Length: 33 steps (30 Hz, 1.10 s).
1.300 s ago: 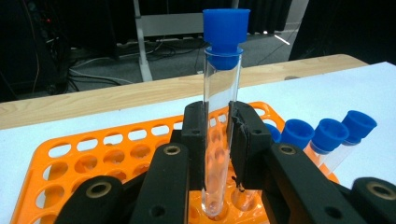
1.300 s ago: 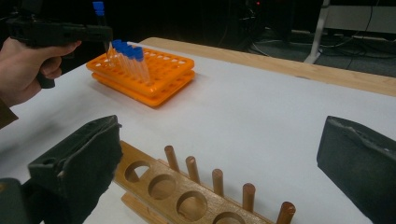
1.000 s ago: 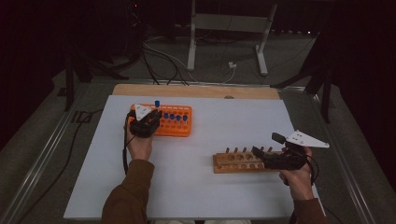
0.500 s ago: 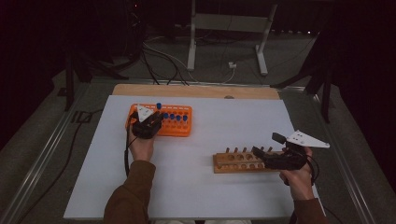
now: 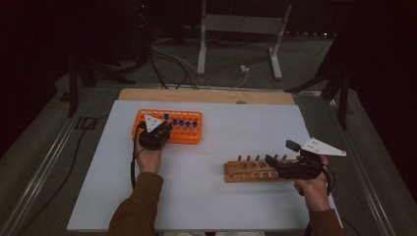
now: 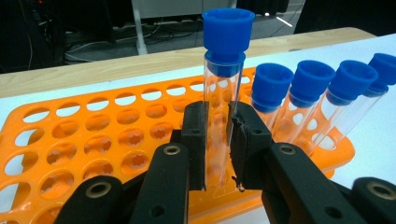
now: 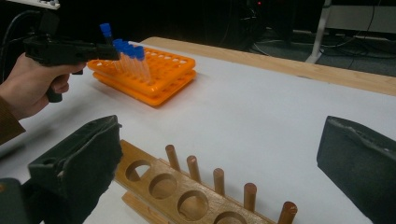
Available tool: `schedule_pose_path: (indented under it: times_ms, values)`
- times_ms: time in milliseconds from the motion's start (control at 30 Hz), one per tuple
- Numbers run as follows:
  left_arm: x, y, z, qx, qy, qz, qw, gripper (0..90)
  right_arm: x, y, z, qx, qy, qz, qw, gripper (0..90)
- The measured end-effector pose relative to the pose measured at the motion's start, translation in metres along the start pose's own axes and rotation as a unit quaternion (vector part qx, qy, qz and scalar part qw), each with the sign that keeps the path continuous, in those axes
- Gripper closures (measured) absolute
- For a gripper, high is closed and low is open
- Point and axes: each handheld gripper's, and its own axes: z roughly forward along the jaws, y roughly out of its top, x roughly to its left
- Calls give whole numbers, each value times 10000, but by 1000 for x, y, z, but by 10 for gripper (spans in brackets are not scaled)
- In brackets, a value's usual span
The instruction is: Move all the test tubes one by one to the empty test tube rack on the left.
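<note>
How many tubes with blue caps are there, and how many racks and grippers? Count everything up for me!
Blue-capped tubes: 5
Orange rack: 1
Wooden rack: 1
Grippers: 2 (left gripper, right gripper)
Total: 9

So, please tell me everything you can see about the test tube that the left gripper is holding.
The test tube is a clear, empty-looking tube, plastic or glass, closed with a blue cap. The left gripper is clamped on its middle, one black pad on each side. It stands nearly upright and sits higher than the four capped tubes beside it, its cap well above theirs. Its lower end is over the orange rack; whether the tip is in a hole is hidden.
</note>
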Motion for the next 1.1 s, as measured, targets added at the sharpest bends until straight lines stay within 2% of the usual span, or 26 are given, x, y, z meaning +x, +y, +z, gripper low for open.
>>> schedule_pose_path:
  times_ms: [433,1100]
  values:
    - [-4,-7,2,284,74,178,9994,788,1,-1,1,11,28,-1,10000,1]
    - [-6,-11,3,396,125,286,9987,788,2,-2,1,16,40,-8,10000,1]
